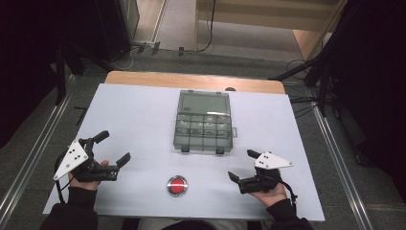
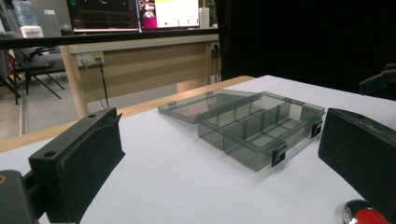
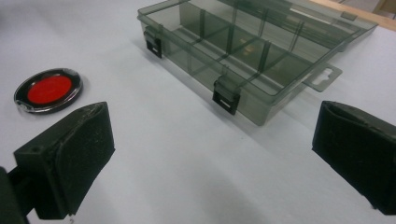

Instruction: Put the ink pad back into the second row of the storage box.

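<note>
The smoky compartment box (image 1: 204, 125) lies open mid-bench, lid flat behind it; left tool (image 1: 115, 148) and right tool (image 1: 241, 164) both gape empty near the front; likely next, tip that lid forward gently, bracing the tray.

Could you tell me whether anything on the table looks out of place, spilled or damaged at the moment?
Nothing stands out. The grey compartment box lies open and flat, square to the table, its compartments apparently empty. The red button sits near the front edge. Both grippers, left and right, are open and hold nothing.
</note>
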`<state>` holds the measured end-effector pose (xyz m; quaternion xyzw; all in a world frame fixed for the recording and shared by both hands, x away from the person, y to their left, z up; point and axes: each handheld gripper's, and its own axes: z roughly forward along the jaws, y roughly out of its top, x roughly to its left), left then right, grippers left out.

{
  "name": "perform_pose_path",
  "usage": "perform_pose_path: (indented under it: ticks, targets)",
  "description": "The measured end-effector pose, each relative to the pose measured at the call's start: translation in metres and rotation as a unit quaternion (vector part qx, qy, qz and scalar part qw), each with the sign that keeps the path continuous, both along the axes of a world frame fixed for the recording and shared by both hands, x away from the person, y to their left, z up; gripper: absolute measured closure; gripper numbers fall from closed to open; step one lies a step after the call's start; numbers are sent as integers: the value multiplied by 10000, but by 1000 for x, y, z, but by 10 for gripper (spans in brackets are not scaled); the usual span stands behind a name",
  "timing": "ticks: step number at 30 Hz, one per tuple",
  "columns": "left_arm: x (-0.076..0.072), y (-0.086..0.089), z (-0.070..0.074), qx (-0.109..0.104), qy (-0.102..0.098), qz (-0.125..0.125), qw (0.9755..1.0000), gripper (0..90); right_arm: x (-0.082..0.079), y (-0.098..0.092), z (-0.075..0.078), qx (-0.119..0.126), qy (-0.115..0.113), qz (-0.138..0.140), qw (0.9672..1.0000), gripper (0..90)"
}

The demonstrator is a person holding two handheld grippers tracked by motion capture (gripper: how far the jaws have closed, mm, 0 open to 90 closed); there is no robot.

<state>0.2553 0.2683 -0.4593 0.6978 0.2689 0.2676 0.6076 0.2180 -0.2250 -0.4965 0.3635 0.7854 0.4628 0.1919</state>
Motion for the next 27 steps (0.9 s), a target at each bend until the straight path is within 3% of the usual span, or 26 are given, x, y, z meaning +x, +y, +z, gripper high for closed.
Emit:
perform_pose_path:
  ticks: [9,17,27]
  targets:
    - [-1,-1,0,24,18,-29,10000,0,0,16,-2,-349,172,319,9987,0]
    - [0,-2,-1,35,26,-46,10000,0,1,31,-3,-487,267,579,9968,0]
    - [0,-3,-1,82,41,-73,9999,0,4,58,-3,-715,430,1033,9911,0]
